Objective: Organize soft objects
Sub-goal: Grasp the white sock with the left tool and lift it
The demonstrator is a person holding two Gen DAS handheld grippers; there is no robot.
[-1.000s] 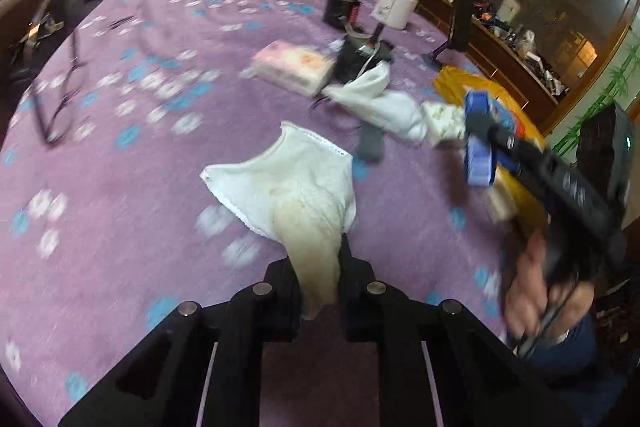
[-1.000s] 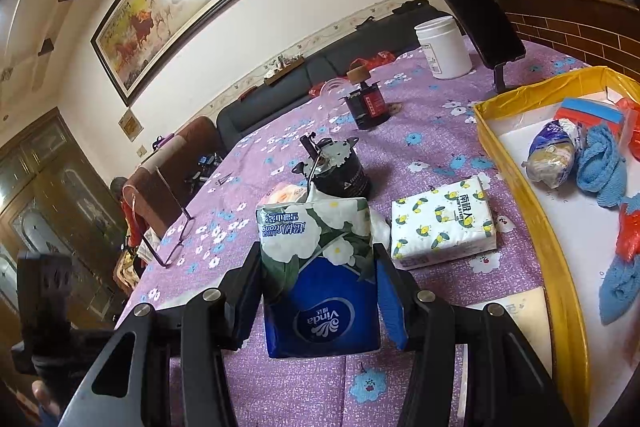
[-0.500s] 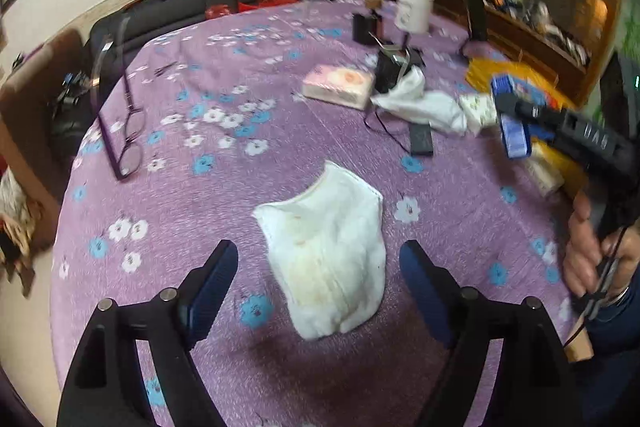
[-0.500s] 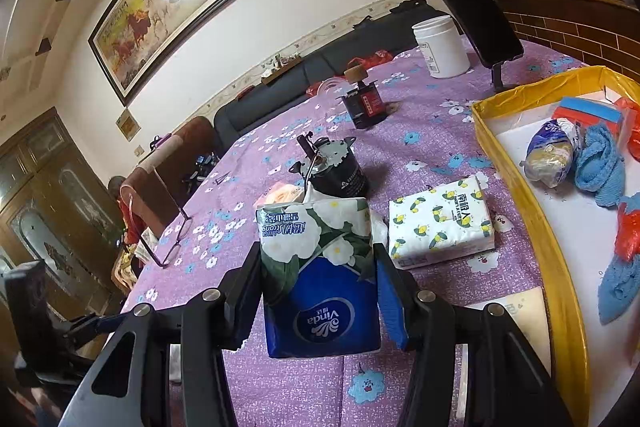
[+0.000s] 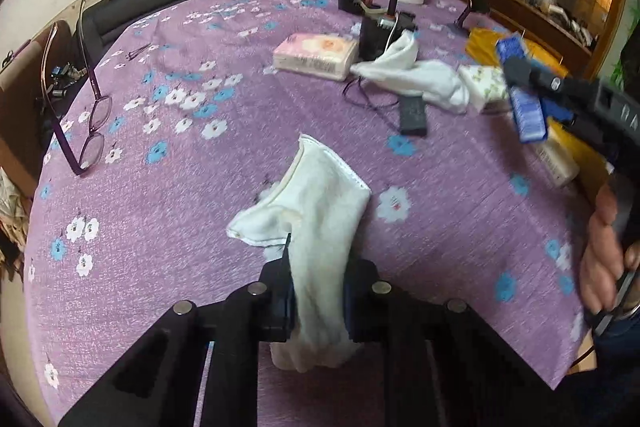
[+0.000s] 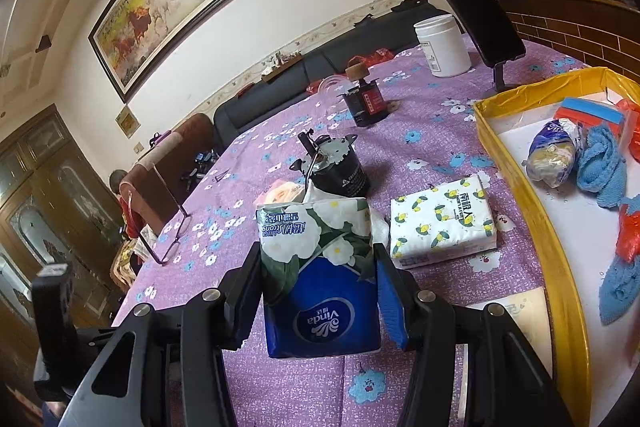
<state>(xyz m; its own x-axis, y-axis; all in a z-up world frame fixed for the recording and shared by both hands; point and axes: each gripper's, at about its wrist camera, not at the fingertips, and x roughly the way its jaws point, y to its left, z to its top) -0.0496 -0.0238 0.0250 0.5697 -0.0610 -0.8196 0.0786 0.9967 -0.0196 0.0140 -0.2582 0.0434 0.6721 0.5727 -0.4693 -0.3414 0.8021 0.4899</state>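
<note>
A white cloth lies crumpled on the purple flowered tablecloth. My left gripper is shut on its near end, jaws closing tight so the pads pinch the fabric. My right gripper is shut on a blue and white Vinda tissue pack, held upright above the table; in the left wrist view the same pack shows at the right. A yellow-rimmed tray to the right holds blue knitted cloths and wrapped items.
A lemon-print tissue pack lies beside the tray. A pink tissue pack, another white cloth, a black motor, a white jar, a phone on a stand and glasses crowd the table.
My left gripper let go of the white cloth, opened wide above it, then shut on it again nearer its middle. The cloth is now more bunched. The right gripper kept still.
</note>
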